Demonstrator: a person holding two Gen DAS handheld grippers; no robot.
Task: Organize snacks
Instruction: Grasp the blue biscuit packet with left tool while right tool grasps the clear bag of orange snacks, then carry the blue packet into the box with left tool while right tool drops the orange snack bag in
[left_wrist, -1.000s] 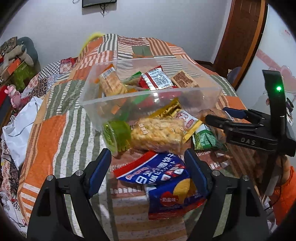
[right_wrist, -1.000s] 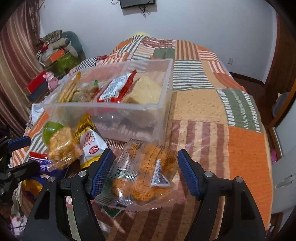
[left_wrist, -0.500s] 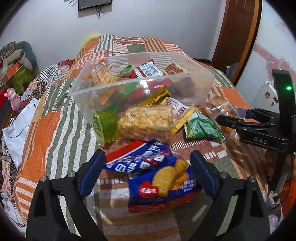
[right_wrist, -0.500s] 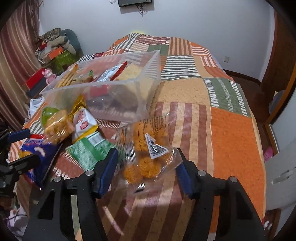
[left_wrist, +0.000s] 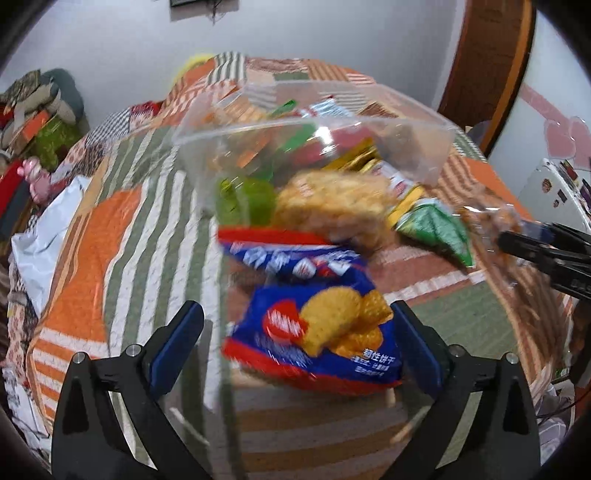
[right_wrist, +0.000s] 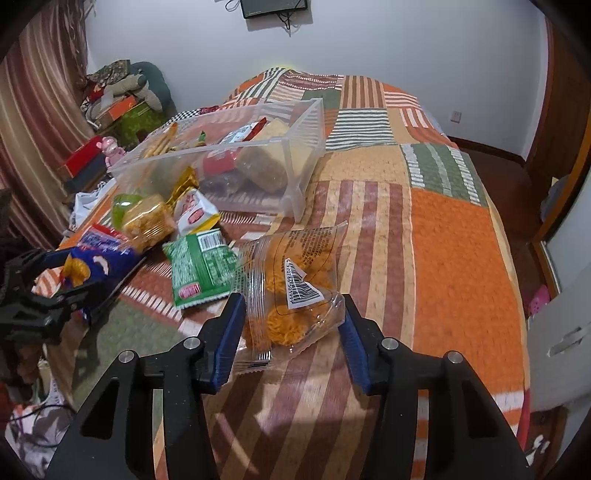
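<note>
Left wrist view first: the left gripper (left_wrist: 295, 332) has its blue pads wide apart around the blue cracker packet (left_wrist: 314, 332), which lies on the patchwork quilt (left_wrist: 110, 221). The right pad sits at the packet's edge, the left pad stands off with a gap, so nothing is squeezed. The picture is smeared, so fine contact is hard to call. Beyond the packet sit a yellow puffed-snack bag (left_wrist: 332, 206), a green packet (left_wrist: 436, 229) and the clear plastic bin (left_wrist: 314, 125), partly filled. To do this well, I'd centre the packet between the pads and bite across its middle, not the crimped end, which would slip.

Right wrist view now: the right gripper (right_wrist: 291, 332) has its jaws closed in on a clear bag of orange snacks (right_wrist: 291, 291), both pads touching the crinkled film. It looks held, though whether it's lifted clear of the quilt I can't tell. The bin (right_wrist: 295, 162) stands ahead and left, well apart, with a red-and-white packet (right_wrist: 194, 214) and the green packet (right_wrist: 201, 266) lying between. Gentle squeeze here, those snacks would likely crumble. Carry it high over the bin wall and let go over the open corner. The left gripper (right_wrist: 33, 291) shows at the left edge beside its blue packet (right_wrist: 99, 266).
</note>
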